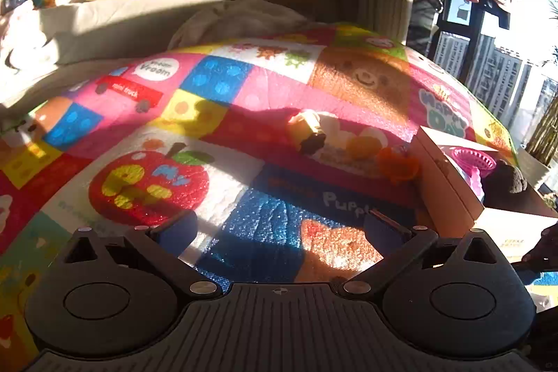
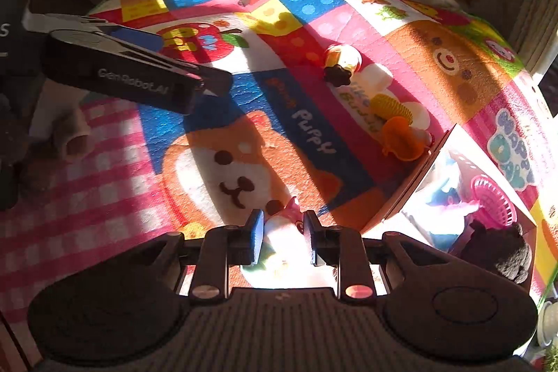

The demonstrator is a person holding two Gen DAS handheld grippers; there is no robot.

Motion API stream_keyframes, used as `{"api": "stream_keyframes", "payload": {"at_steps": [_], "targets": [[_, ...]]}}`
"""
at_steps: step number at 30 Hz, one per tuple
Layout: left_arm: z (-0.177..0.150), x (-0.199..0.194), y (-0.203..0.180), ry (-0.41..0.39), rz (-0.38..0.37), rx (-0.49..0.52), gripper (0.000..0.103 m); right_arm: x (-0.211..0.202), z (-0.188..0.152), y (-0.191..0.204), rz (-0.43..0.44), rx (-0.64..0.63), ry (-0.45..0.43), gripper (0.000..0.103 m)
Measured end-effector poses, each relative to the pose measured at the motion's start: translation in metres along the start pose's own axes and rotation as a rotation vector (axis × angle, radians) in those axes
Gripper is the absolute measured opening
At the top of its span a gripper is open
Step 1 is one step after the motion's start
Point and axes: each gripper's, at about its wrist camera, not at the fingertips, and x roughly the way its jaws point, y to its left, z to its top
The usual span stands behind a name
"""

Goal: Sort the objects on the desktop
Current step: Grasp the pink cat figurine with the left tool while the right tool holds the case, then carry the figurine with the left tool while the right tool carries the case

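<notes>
My right gripper [image 2: 283, 234] is shut on a small white toy figure with a pink bow [image 2: 284, 232], held just above the colourful play mat [image 2: 244, 145]. My left gripper [image 1: 279, 229] is open and empty over the mat; it also shows from the side in the right wrist view [image 2: 209, 82]. On the mat lie a yellow toy with a dark flower-shaped end [image 2: 340, 61] [image 1: 308, 129], a yellow ribbed cup [image 2: 390, 105] and an orange cup [image 2: 401, 140] [image 1: 397, 164]. An open cardboard box [image 2: 411, 187] [image 1: 450, 176] at the right holds a pink basket [image 2: 493, 201] and other toys.
A dark fuzzy lump [image 2: 498, 250] sits at the box's near corner. A beige tube-like thing [image 2: 73, 136] lies on the pink checked cloth at the left. Cushions and bedding [image 1: 139, 9] lie behind the mat. A window [image 1: 505, 65] is at the right.
</notes>
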Motion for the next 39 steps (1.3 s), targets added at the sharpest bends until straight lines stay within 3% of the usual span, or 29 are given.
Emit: {"api": "stream_keyframes", "payload": {"at_steps": [2, 4, 6, 12, 14, 16, 18, 20, 23, 26, 30, 32, 34, 39], "targets": [[-0.005, -0.002, -0.01, 0.016, -0.034, 0.025, 0.103, -0.021, -0.016, -0.001, -0.001, 0.02, -0.061, 0.036], [-0.012, -0.008, -0.02, 0.03, -0.079, 0.047, 0.103, -0.039, -0.035, -0.009, -0.034, 0.071, -0.125, 0.06], [-0.02, -0.014, -0.031, 0.047, -0.128, 0.065, 0.103, -0.048, -0.055, -0.024, -0.081, 0.154, -0.154, 0.07], [-0.05, -0.027, -0.075, 0.139, -0.281, 0.171, 0.103, -0.043, -0.119, -0.056, -0.223, 0.305, -0.096, 0.076], [-0.057, -0.027, -0.091, 0.161, -0.289, 0.221, 0.103, -0.042, -0.134, -0.063, -0.274, 0.321, -0.082, 0.076], [-0.062, -0.025, -0.105, 0.177, -0.281, 0.245, 0.103, -0.041, -0.143, -0.067, -0.381, 0.319, -0.086, 0.083], [-0.064, -0.023, -0.112, 0.182, -0.268, 0.247, 0.103, -0.042, -0.151, -0.072, -0.465, 0.334, -0.091, 0.083], [-0.065, -0.02, -0.118, 0.185, -0.25, 0.238, 0.103, -0.049, -0.157, -0.082, -0.393, 0.415, -0.122, 0.085], [-0.067, -0.014, -0.123, 0.194, -0.22, 0.253, 0.103, -0.054, -0.159, -0.086, -0.279, 0.528, -0.179, 0.102], [-0.069, -0.011, -0.127, 0.191, -0.172, 0.281, 0.103, -0.041, -0.148, -0.087, -0.301, 0.6, -0.165, 0.103], [-0.069, -0.013, -0.123, 0.188, -0.173, 0.264, 0.103, -0.017, -0.136, -0.096, -0.287, 0.718, -0.107, 0.103], [-0.069, -0.013, -0.12, 0.188, -0.179, 0.256, 0.103, -0.008, -0.131, -0.095, -0.29, 0.698, -0.097, 0.102], [-0.071, -0.014, -0.118, 0.192, -0.19, 0.244, 0.103, -0.004, -0.127, -0.089, -0.331, 0.629, -0.09, 0.085], [-0.07, -0.015, -0.113, 0.186, -0.205, 0.214, 0.103, -0.019, -0.14, -0.078, -0.231, 0.517, -0.115, 0.084]]}}
